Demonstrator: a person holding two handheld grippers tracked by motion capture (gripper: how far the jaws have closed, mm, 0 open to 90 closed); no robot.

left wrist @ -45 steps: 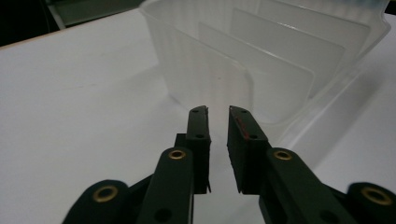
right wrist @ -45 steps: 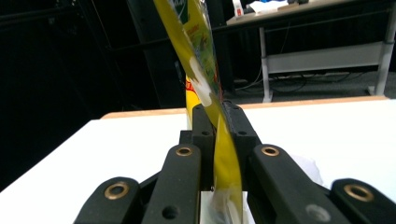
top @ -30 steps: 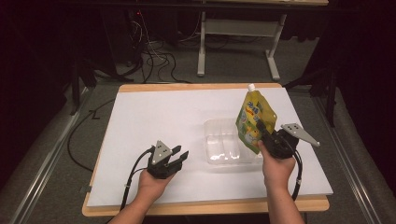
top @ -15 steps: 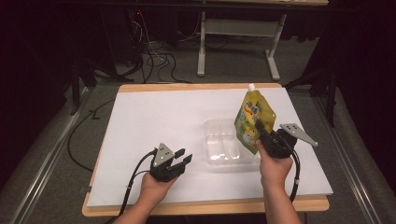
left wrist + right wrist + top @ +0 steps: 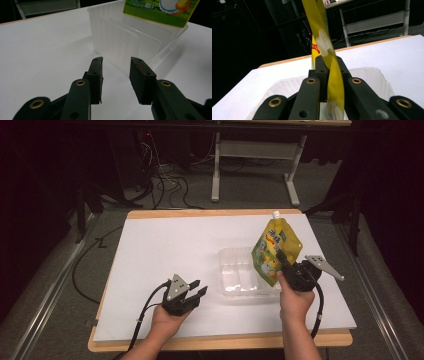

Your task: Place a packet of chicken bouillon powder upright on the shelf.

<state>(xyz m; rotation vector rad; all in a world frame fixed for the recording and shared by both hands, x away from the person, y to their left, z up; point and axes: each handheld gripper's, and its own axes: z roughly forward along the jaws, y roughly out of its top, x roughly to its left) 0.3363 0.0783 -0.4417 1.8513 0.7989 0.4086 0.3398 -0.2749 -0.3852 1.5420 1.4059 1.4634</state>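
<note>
Pouch (image 5: 274, 251), yellow and upright, is clamped in the right gripper (image 5: 281, 259) above the clear plastic tub (image 5: 235, 276), seemingly about to be lowered in, while the left gripper (image 5: 197, 290) waits nearby, jaws parted and empty.

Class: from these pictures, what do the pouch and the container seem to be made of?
Spouted pouch: probably flexible plastic film, glossy and printed; it bends thin between the right gripper jaws.
Clear container: likely rigid translucent plastic, faintly ribbed; the white table shows through.
</note>
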